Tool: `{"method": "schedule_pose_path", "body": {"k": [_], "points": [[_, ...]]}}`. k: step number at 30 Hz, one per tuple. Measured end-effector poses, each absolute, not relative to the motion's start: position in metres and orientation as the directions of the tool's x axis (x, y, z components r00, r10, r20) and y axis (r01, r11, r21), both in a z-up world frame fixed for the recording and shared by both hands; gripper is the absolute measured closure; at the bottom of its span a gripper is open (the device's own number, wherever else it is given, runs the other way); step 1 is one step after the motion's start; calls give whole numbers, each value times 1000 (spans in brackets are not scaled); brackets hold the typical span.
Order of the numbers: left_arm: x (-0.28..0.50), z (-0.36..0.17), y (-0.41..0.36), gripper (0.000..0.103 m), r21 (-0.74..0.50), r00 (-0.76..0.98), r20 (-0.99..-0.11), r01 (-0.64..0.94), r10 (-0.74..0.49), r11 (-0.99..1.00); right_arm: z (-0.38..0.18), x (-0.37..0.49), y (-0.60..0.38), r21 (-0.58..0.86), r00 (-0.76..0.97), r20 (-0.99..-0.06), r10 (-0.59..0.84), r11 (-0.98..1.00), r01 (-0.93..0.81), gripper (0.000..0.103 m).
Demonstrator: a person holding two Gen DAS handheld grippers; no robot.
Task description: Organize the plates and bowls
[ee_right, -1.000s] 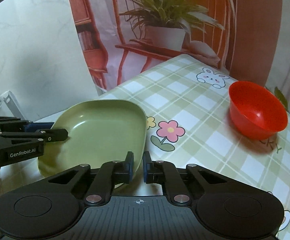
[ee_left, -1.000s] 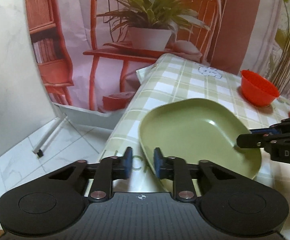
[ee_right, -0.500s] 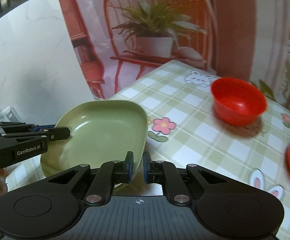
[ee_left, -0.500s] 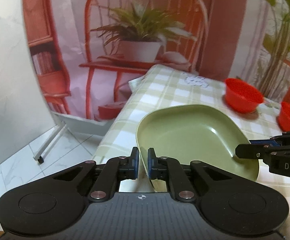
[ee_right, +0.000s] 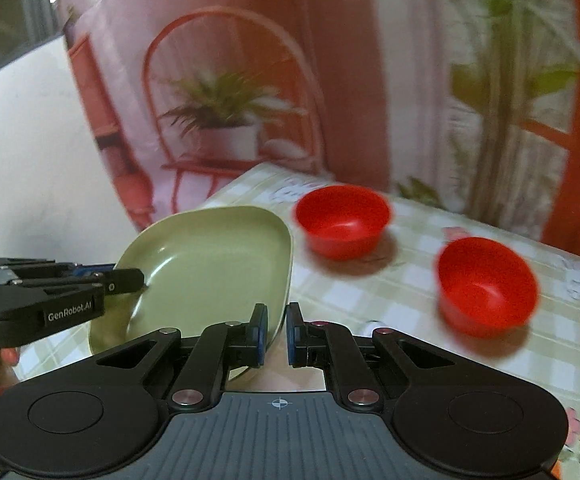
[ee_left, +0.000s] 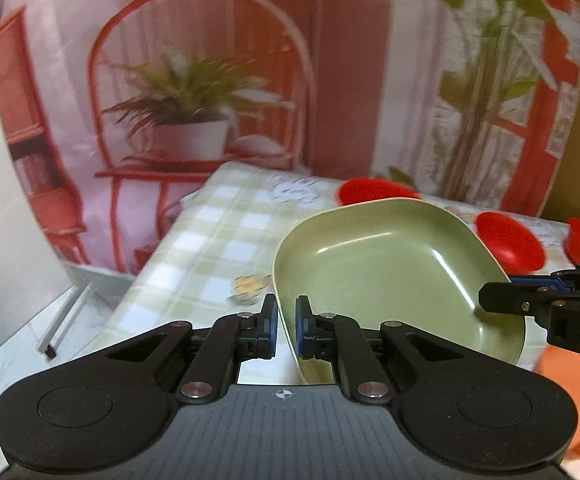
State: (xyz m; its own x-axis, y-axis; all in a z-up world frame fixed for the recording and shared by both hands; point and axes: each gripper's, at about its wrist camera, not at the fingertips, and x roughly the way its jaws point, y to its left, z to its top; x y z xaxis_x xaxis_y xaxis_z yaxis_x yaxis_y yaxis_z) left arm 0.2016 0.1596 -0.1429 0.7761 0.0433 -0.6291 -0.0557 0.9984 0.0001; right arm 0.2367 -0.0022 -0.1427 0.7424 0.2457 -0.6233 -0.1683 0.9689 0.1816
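Left wrist view first: at the far left I see a pale wall and tiled floor, then a printed backdrop (ee_left: 210,80) showing a red chair and a potted plant. Below it the table's checked cloth (ee_left: 210,248) runs toward me. My left gripper (ee_left: 286,330) sits low in the middle, its blue-padded fingers drawn narrow and clamped on the near left rim of the green plate (ee_left: 390,264). That plate is tilted, its far edge raised, and it appears to be off the cloth. Beyond its far rim are the red bowls; the clearest one (ee_left: 510,246) shows just right of the plate, and two more are partly cut off. At the right edge the other tool's fingers reach onto the plate's right rim.

Right wrist view, again from the left: the left gripper (ee_right: 130,280) comes in from the side, its tip on the plate's (ee_right: 218,256) left rim. My right gripper (ee_right: 277,334) is at centre, fingers narrow with the plate's near right corner pinched between the pads. Right of the plate, two red bowls stand upright on the cloth (ee_right: 370,300), well apart from it: the farther bowl (ee_right: 342,226) and a nearer bowl (ee_right: 486,286). Everything is motion-blurred.
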Motion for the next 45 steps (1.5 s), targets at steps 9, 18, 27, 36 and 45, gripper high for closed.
{"method": "schedule_pose_path", "body": {"k": [9,18,27,36,45], "points": [[203,-125,85,93,17,793,-608,74,-49,997,-131,195,-77,196,787,-593,168,979,-61,94],[198,-133,22,93,-3,764,-629,186,-146,983,-132,153,-139,206,795,-599,94,978,39,94],[190,-140,-20,93,-10,738,-647,242,-191,970,-140,125,-176,204,787,-616,42,973,108,94],[185,-142,-41,93,-28,709,-671,270,-218,963,-148,102,-198,266,782,-622,49,952,152,93],[174,-154,-45,93,-44,678,-699,273,-225,961,-162,88,-199,292,754,-653,68,941,168,91]]}}
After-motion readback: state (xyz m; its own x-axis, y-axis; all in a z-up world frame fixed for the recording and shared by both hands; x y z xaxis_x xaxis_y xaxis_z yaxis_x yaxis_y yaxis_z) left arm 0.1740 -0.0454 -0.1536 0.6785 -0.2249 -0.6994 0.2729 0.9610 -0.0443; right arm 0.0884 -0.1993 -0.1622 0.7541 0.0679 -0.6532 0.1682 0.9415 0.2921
